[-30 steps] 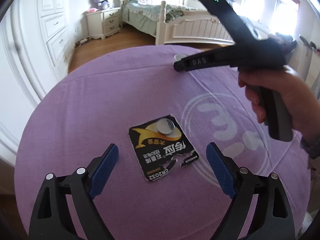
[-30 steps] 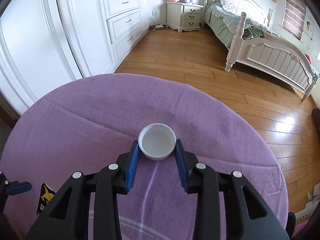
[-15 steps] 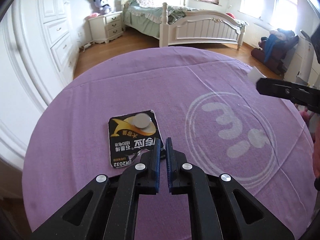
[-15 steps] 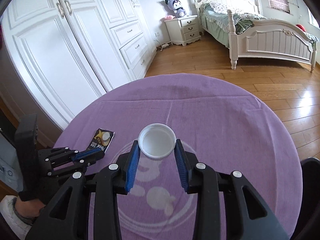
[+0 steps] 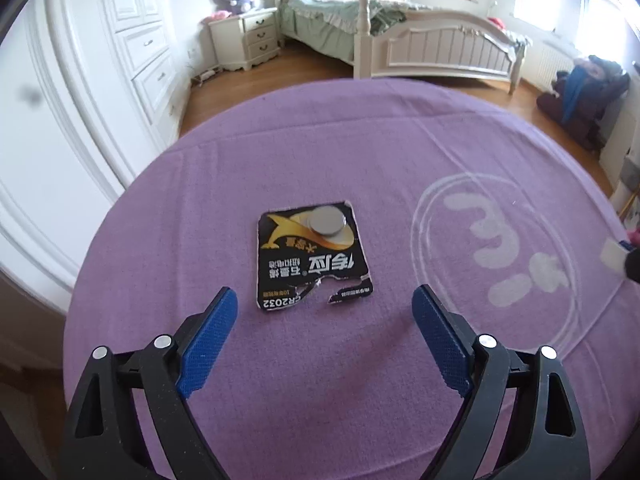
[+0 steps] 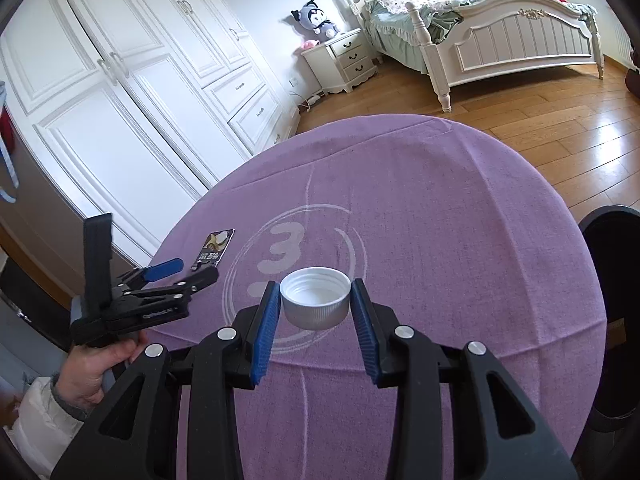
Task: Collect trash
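Observation:
A torn black and gold battery card (image 5: 312, 256) with a silver coin cell (image 5: 328, 220) lies flat on the purple tablecloth (image 5: 280, 152). My left gripper (image 5: 323, 292) hovers just short of the card's near edge, its jaws opening wide with nothing between them. In the right wrist view, the left gripper (image 6: 194, 270) points at the card (image 6: 218, 246). My right gripper (image 6: 315, 285) holds a white bottle cap (image 6: 314, 304) above the cloth, hollow side up. Its jaws are opening slightly, but the pads still touch the cap.
A person's hand (image 6: 92, 376) in a white sleeve grips the left tool. A black bin (image 6: 612, 320) stands beside the table at the right. White wardrobes, a nightstand and a bed stand behind the table. A white printed emblem (image 5: 492, 248) marks the cloth.
The left jaws snapped shut just short of the card, then spread wide again, and the card stayed put. The right gripper carried the cap off the far side of the table toward the near right.

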`<state>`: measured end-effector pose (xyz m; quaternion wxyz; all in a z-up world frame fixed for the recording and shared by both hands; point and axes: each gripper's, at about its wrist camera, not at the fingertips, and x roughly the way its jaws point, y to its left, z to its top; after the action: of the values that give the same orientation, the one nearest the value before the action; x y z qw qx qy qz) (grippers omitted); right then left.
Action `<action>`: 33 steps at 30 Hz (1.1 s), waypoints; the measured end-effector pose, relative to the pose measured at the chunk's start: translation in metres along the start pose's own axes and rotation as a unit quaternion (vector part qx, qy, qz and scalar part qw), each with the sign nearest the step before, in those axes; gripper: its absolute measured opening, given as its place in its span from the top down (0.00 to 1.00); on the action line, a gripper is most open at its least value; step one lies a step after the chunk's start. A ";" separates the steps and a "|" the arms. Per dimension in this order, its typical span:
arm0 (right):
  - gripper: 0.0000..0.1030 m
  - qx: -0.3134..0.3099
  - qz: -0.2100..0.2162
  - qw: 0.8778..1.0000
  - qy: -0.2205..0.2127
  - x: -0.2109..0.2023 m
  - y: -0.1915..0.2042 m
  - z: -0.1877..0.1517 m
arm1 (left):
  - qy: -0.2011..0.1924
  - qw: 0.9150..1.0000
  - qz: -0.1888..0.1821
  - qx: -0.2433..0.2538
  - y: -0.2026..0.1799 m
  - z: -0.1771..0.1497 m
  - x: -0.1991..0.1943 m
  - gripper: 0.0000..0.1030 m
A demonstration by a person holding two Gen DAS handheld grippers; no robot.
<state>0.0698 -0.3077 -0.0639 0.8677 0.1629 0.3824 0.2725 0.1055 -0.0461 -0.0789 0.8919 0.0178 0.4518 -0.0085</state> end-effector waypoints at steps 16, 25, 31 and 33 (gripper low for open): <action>0.56 -0.027 -0.025 0.999 0.033 0.016 -0.001 -0.007 | -0.036 0.999 -0.025 -0.009 0.020 0.013 -0.004 0.42; 0.64 -0.094 -0.085 0.989 0.078 0.039 0.013 -0.006 | -0.042 0.998 -0.049 0.003 0.003 0.009 -0.021 0.95; 0.65 -0.061 -0.058 0.995 0.054 0.019 0.000 -0.009 | -0.033 0.998 -0.044 -0.017 0.014 0.007 -0.014 0.80; 0.65 -0.051 -0.050 0.996 0.051 0.015 -0.004 -0.010 | -0.023 0.999 -0.021 -0.010 0.012 0.006 -0.009 0.18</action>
<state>0.0722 -0.3013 -0.0808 0.8669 0.0853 0.4192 0.2560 0.1056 -0.0339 -0.0682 0.9020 -0.0006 0.4312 -0.0235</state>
